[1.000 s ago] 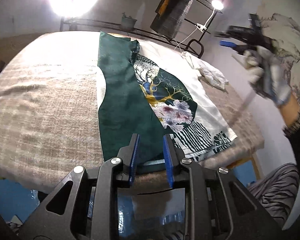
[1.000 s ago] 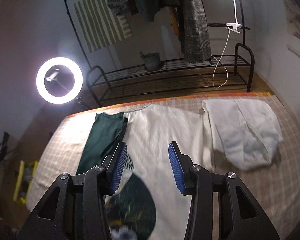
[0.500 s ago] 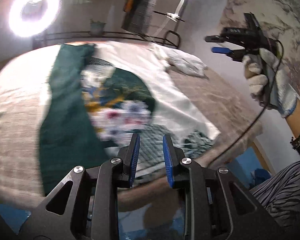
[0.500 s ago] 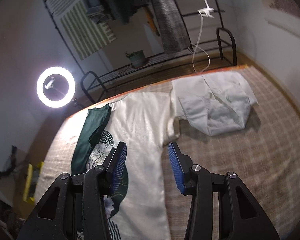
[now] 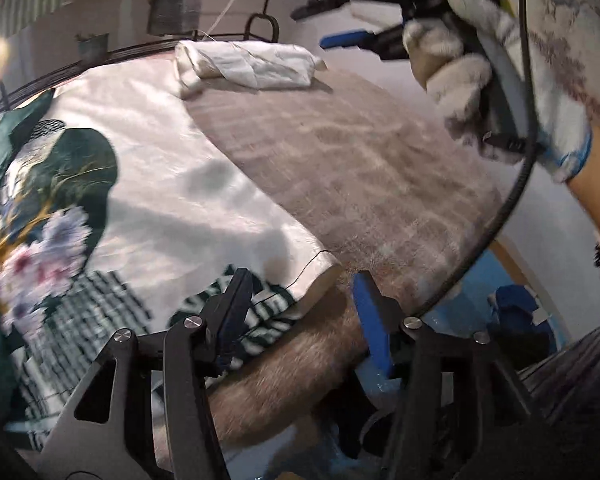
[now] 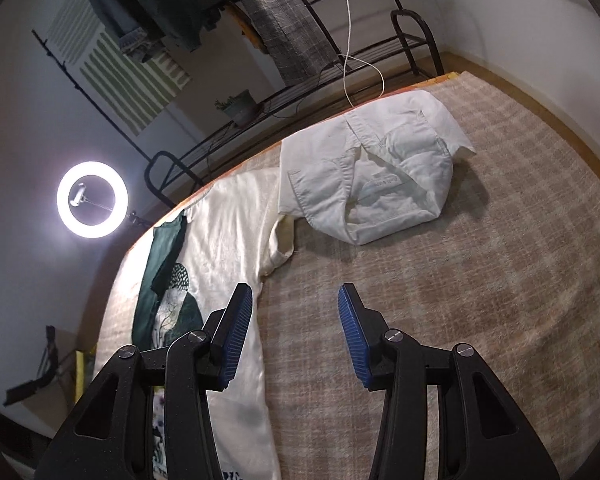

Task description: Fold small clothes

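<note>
A cream shirt with a green tree-and-flower print point(image 5: 172, 200) point(image 6: 224, 248) lies flat on the beige checked table cover point(image 5: 360, 168), its green side folded over at the left. My left gripper point(image 5: 300, 312) hovers at the shirt's near right hem corner, jaws opening, the corner lying under the gap and no pad pressing on it. My right gripper point(image 6: 296, 328) is open above the shirt's right edge, below the sleeve, with nothing between its fingers. In the left wrist view the gloved hand holding the right gripper point(image 5: 380, 36) shows at the upper right.
A folded white garment point(image 6: 372, 168) point(image 5: 248, 64) lies at the table's far right. Behind the table stand a black metal rack point(image 6: 308, 80) with hanging clothes, a potted plant and a ring light point(image 6: 92, 200). The table's near edge drops off just under the left gripper.
The left gripper swept right along the near edge, from the green folded side to the shirt's right hem corner, and its jaws widened. The right gripper moved right and down to the shirt's right edge.
</note>
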